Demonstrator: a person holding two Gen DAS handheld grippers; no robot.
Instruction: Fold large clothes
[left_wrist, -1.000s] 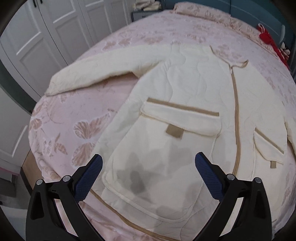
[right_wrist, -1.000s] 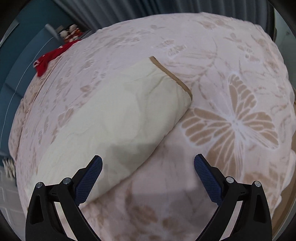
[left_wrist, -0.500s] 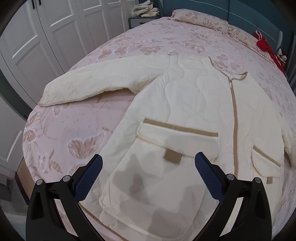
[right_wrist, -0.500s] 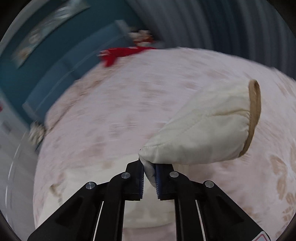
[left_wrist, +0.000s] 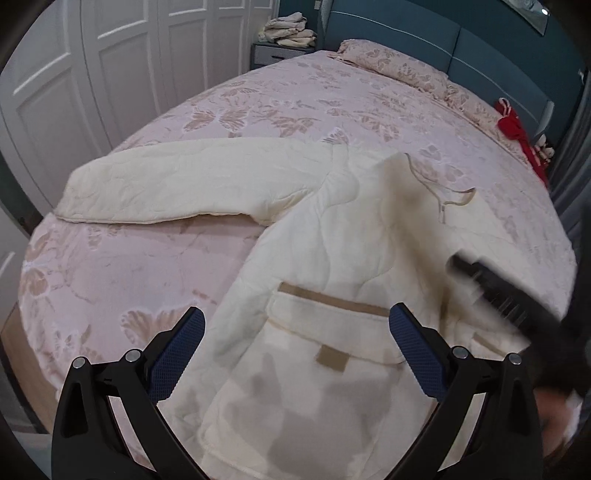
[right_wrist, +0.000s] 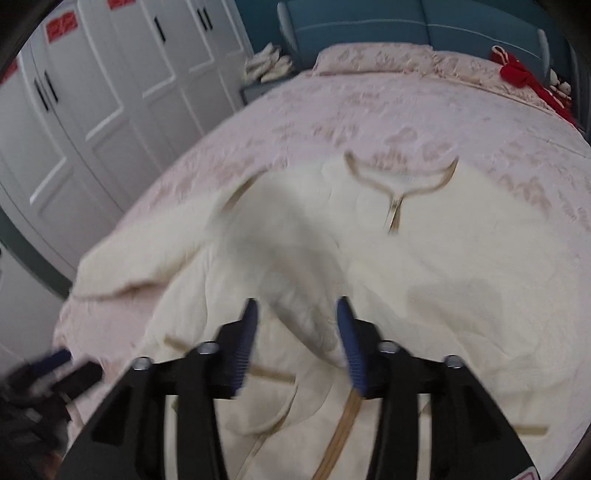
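Left wrist view: the left gripper (left_wrist: 295, 343) hangs wide apart, grasping nothing, above the cream jacket (left_wrist: 332, 258) spread on the pink bedspread (left_wrist: 147, 258). Beyond it, the right gripper (right_wrist: 297, 328) is opening, the blurred sleeve (right_wrist: 291, 258) between its pads, apparently untouched. Farther off stand white wardrobe doors (left_wrist: 110, 74).

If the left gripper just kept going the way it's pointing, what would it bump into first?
Most likely the cream quilted jacket spread on the bed: the open left gripper points down at its front, around the flap pocket. Nothing seems to lie between, though depth is hard to judge.
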